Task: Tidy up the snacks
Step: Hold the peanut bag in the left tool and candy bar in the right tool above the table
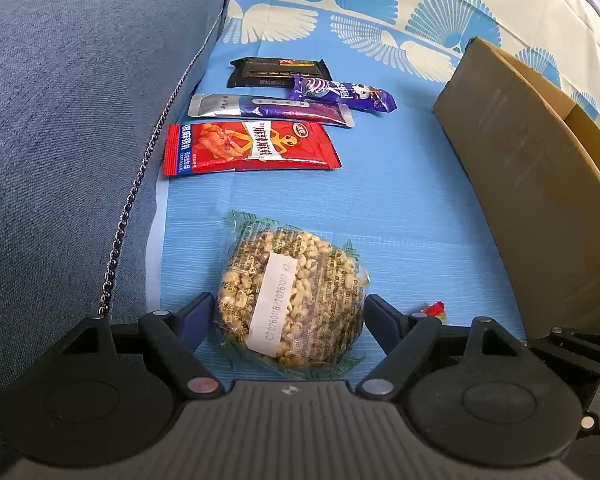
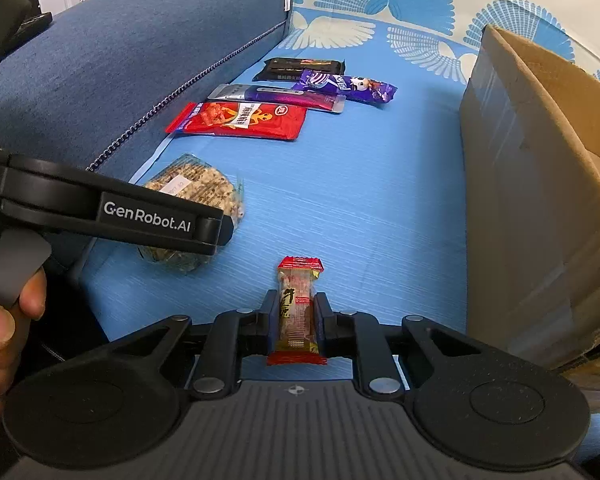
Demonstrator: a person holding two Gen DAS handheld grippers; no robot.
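Six wrapped snacks lie on a sky-blue cloth with a white fan print (image 1: 400, 208), spread over a seat beside a dark blue fabric cushion (image 1: 68, 120). Nearest the person, the left gripper (image 1: 290, 312) has its two fingers set either side of a round puffed-grain cake in clear crinkly plastic with a white date sticker (image 1: 292, 296); the fingers sit close against the wrapper's edges, but whether they are pressing or only framing it cannot be told. The right gripper (image 2: 296, 316) is closed on a small stick-shaped sweet in a clear wrapper with red crimped ends (image 2: 298, 308), whose long axis runs straight ahead along the fingers. Further along the cloth, in a loose row, rest a flat red foil packet with an orange cartoon figure (image 1: 252, 146), a long silver and purple sachet (image 1: 272, 110), a purple bar wrapper (image 1: 342, 94) overlapping it, and a black rectangular packet (image 1: 278, 72) at the far end. An open brown cardboard box (image 2: 540, 184) stands on the person's right, its tall wall just beside the right gripper and well apart from the left. The right hand is the nearer one to the box, so its sweet would likely need lifting over that wall first.
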